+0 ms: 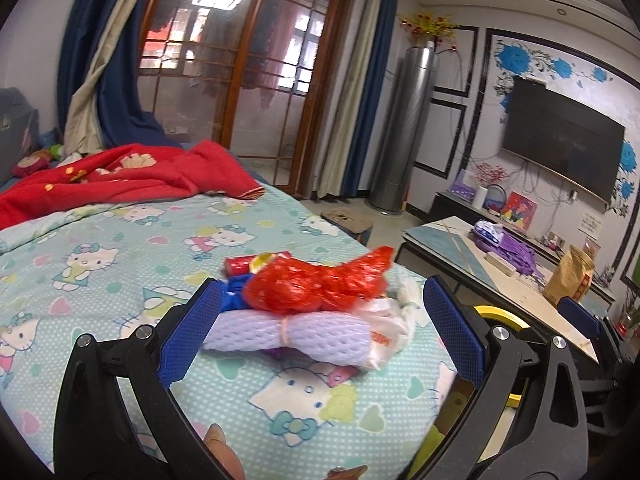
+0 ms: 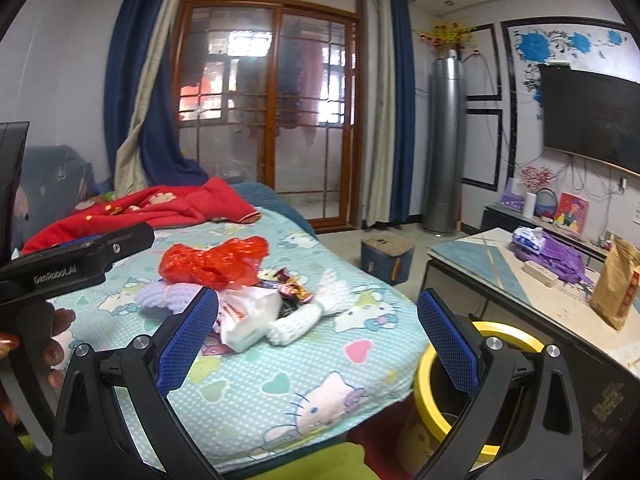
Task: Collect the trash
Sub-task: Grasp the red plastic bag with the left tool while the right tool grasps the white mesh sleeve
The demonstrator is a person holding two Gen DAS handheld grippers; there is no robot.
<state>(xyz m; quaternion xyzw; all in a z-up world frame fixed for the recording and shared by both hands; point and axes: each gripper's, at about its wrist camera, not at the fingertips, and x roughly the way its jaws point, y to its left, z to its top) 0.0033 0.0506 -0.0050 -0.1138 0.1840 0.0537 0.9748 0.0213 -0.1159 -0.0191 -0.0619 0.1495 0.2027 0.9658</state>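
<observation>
A pile of trash lies on the Hello Kitty bedsheet (image 1: 120,248): a crumpled red plastic bag (image 1: 320,284) (image 2: 212,260), a lavender foam net sleeve (image 1: 288,336), a white foam net (image 2: 308,312), a white wrapper (image 2: 250,316), dark snack wrappers (image 2: 290,286) and a red wrapper (image 1: 244,265). My left gripper (image 1: 320,332) is open, with its fingers either side of the pile, just short of it. My right gripper (image 2: 318,336) is open and empty, near the bed's corner. A yellow-rimmed bin (image 2: 460,396) stands on the floor beside the bed.
A red blanket (image 1: 120,176) lies at the bed's far end. A low table (image 2: 560,304) at right holds a brown paper bag (image 2: 616,284), purple plastic (image 2: 556,256) and a power strip. A blue stool (image 2: 386,258) stands on the floor. The left gripper's body (image 2: 76,264) shows at left.
</observation>
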